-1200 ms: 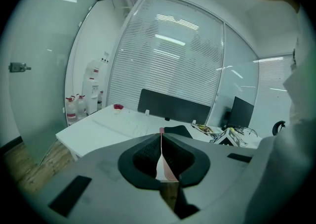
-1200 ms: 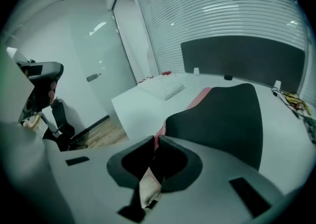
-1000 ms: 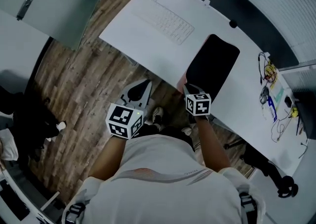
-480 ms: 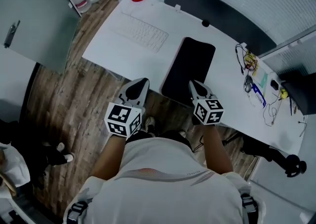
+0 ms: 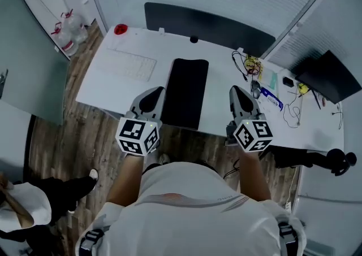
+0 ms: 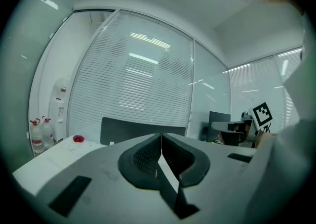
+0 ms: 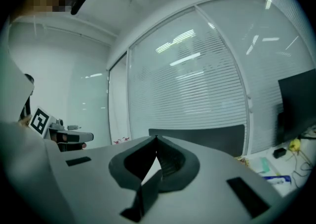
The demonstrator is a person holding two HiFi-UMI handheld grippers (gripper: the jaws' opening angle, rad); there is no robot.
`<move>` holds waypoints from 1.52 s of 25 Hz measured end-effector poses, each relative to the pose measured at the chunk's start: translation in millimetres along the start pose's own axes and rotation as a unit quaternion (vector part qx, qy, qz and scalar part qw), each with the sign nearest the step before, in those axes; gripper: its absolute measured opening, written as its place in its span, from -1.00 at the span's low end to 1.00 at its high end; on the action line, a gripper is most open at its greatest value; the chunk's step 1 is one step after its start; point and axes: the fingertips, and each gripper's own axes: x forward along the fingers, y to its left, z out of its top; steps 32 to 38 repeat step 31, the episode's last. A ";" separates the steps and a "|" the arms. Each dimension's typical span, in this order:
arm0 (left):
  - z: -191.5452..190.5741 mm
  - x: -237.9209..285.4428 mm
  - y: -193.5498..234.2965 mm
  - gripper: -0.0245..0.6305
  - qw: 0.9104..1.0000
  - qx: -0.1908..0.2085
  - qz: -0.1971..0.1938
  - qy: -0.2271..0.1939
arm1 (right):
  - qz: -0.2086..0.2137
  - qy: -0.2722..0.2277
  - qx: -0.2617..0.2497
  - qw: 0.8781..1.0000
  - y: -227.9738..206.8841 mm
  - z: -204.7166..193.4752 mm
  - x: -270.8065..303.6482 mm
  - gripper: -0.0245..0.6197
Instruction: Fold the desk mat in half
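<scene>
Right tool — jaws closing together, empty — has drawn right, off the black rectangular desk mat. Folding looks finished.

Open desk strips either side of the desk mat; keyboard left, cable clutter right.

On the desk, keyboard lies left of desk mat.
</scene>
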 end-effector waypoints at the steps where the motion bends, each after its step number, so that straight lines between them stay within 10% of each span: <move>1: 5.1 6.0 -8.1 -0.87 1.000 0.004 -0.006 -0.004 | -0.012 -0.012 0.002 1.000 -9.8 9.4 -8.1 -0.77; 38: 6.9 78.8 -115.9 -0.87 0.998 0.026 -0.065 -0.010 | -0.077 -0.048 -0.027 0.996 -112.2 24.2 -85.8 -0.76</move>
